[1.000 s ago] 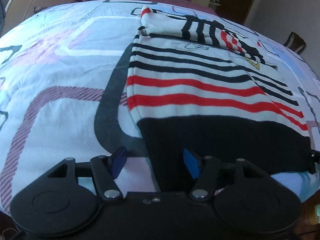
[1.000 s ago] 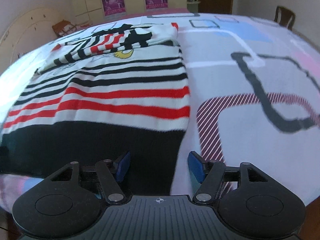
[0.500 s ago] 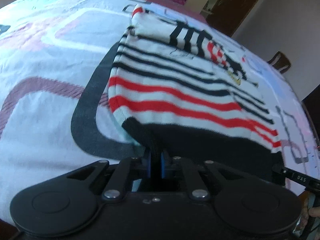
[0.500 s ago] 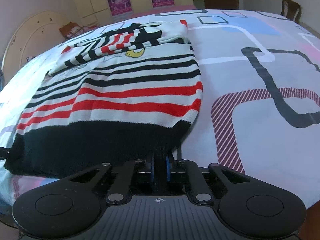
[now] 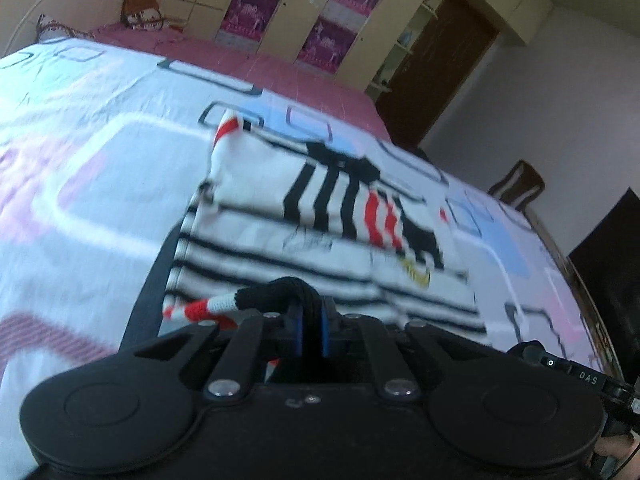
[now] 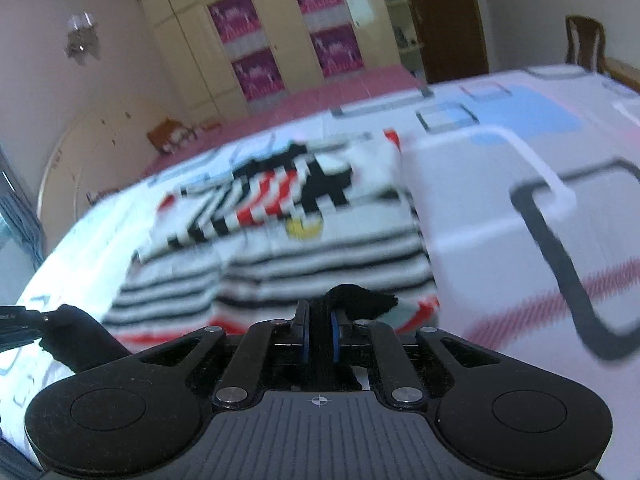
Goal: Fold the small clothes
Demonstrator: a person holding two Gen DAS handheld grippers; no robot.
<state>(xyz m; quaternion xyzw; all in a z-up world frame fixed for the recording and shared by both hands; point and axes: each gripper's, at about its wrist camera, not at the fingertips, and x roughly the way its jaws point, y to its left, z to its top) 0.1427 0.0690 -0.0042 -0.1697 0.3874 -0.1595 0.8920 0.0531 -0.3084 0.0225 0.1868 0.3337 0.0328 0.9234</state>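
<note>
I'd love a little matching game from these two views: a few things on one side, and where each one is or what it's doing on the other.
Things:
1. left claw
2. chair
3. yellow patch on the sweater
4. pink posters

Places or states:
A. on the cupboard doors
B. shut on the sweater's black hem
C. beside the bed, near the dark door
D. below the folded-in sleeves

Pairs: 1-B, 2-C, 3-D, 4-A
</note>
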